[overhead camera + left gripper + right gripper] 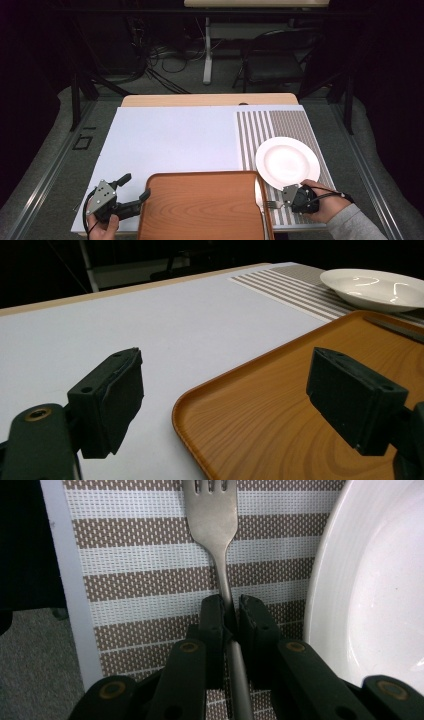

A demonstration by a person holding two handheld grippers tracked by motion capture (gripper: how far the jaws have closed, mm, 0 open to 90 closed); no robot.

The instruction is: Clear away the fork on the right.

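On the white table [165, 140], the largest thing near the person is the wooden tray [205, 205], sitting at the near edge with its right rim beside a striped placemat [280, 125]. A white plate [286, 161] rests on that placemat, empty. Just to the near side of the plate, the right gripper [229, 617] has its two black jaws pressed together on the handle of a fork [212, 520], pinching it at the narrow neck below the head. From the right gripper view the fork lies over the placemat stripes, just beside the plate rim without touching it. Whether it is lifted or resting on the mat I cannot tell.

The left gripper [225, 395] has its jaws spread wide, nothing between them, straddling the near left corner of the tray.

Risks from here: the pinch is on a thin, smooth, rounded metal neck, so the fork could swivel between the pads and droop at the head, or slide out. With the plate rim so near, a sideways swing could knock the tines or handle against it. The tray's raised rim is also a likely snag if the fork is carried low toward it.

The fork's long axis runs straight along the gripper's own line, tines pointing away from the hand; in the high view [272, 204] that means tines toward the tray, handle toward the person's right hand [320, 202].
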